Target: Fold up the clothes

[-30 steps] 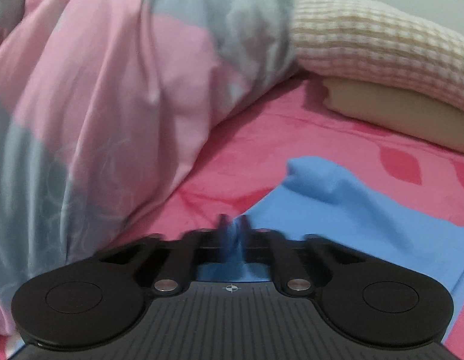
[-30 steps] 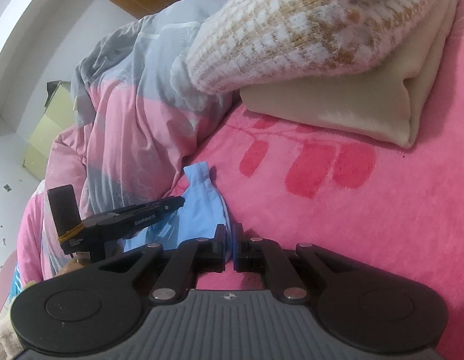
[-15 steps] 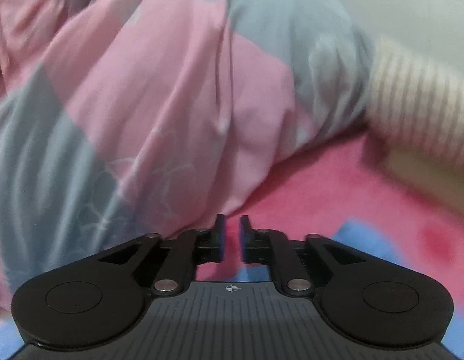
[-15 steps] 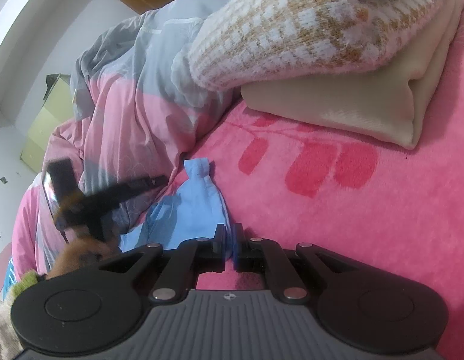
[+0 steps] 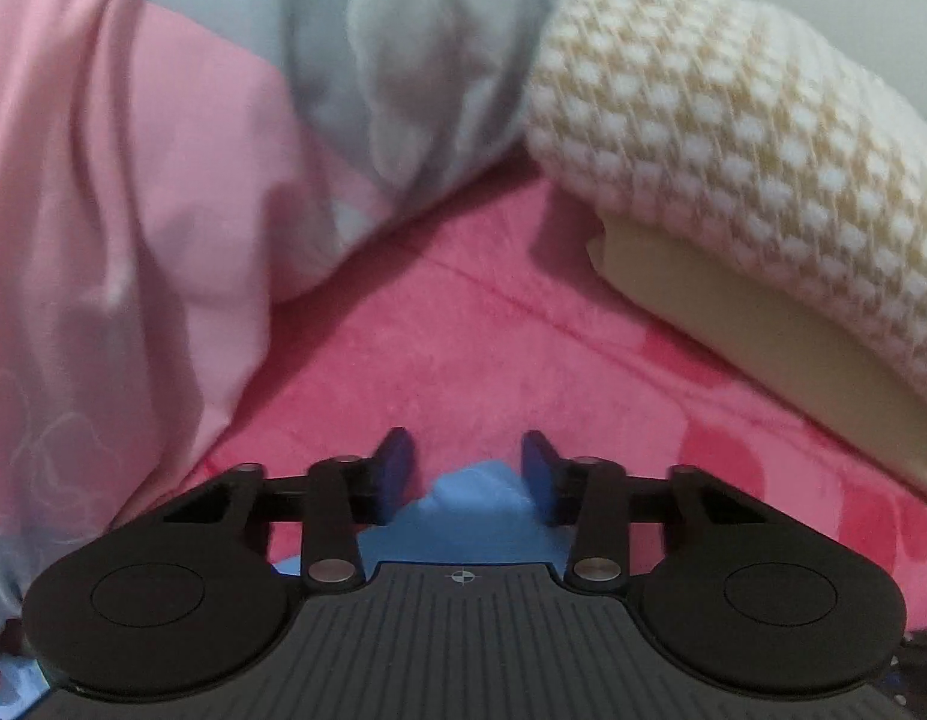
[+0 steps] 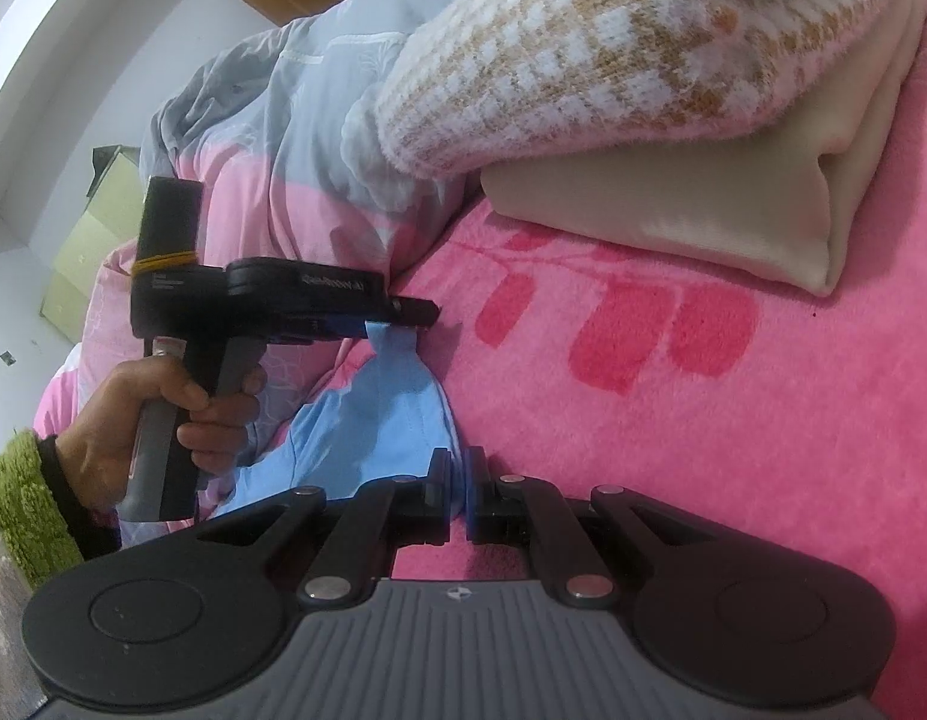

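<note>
Fingers (image 6: pixel 448 483): 4, blue garment (image 6: pixel 397 408): 1

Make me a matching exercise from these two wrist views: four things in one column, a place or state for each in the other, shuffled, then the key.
Things:
1. blue garment
2. knitted sweater
3. beige folded garment
4. quilt

Places or states:
A. bunched up, pink and grey, at the far left of the bed
B. lying directly on the pink blanket, under another garment
C. pinched in the right gripper
D. on top of the folded pile

Pairs: 1-C, 2-D, 3-B, 4-A
</note>
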Available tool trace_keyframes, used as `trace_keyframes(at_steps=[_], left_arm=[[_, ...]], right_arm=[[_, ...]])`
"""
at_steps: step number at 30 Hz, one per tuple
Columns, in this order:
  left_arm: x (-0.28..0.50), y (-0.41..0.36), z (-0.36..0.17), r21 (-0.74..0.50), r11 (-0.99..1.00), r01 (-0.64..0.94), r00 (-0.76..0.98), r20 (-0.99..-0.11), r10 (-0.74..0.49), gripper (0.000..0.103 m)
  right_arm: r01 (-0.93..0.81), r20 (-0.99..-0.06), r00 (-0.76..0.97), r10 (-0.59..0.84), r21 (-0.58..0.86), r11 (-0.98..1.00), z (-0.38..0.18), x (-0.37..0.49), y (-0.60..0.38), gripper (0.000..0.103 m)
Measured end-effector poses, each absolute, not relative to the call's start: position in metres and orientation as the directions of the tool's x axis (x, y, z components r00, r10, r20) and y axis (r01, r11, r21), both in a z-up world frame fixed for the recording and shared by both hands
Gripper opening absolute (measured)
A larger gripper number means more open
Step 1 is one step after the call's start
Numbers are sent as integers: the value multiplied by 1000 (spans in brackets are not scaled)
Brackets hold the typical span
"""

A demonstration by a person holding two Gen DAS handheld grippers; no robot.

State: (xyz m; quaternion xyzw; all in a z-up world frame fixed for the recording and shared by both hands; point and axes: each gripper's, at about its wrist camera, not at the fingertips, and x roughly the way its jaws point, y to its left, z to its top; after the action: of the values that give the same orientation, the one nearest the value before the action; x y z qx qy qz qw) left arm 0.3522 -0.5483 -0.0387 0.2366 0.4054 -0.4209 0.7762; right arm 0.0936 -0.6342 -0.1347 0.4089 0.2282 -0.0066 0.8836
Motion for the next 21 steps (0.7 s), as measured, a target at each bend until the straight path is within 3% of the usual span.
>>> trace_keyframes(at_steps=[2, 3, 9, 14, 16, 18, 21], left_arm=[[349, -548, -38, 16, 519, 855, 304, -825, -476, 9], [347, -547, -38, 8, 513, 858, 305, -812, -498, 6], [339, -521, -40, -115, 456, 882, 285, -641, -712, 3], [354, -519, -70, -163, 532, 831, 352, -587, -729, 4], [363, -520, -76, -197, 564, 802, 365, -586, -723, 7], [369, -514, -68, -228, 588, 776, 381, -573, -726, 25], [372, -498, -43, -241, 633, 735, 449, -527, -722, 38]], right_arm=[[199, -409, 896, 174, 719, 666, -135, 94, -634, 3], [199, -409, 896, 174, 719, 666, -135, 94, -634, 3], [200, -410, 896, 171, 715, 670, -135, 94, -633, 3], [202, -412, 896, 164, 709, 676, -135, 94, -632, 3], [200, -411, 897, 162, 705, 680, -135, 94, -632, 3], [201, -412, 897, 161, 703, 682, -135, 94, -632, 3], [201, -413, 897, 159, 700, 685, -135, 94, -632, 3]])
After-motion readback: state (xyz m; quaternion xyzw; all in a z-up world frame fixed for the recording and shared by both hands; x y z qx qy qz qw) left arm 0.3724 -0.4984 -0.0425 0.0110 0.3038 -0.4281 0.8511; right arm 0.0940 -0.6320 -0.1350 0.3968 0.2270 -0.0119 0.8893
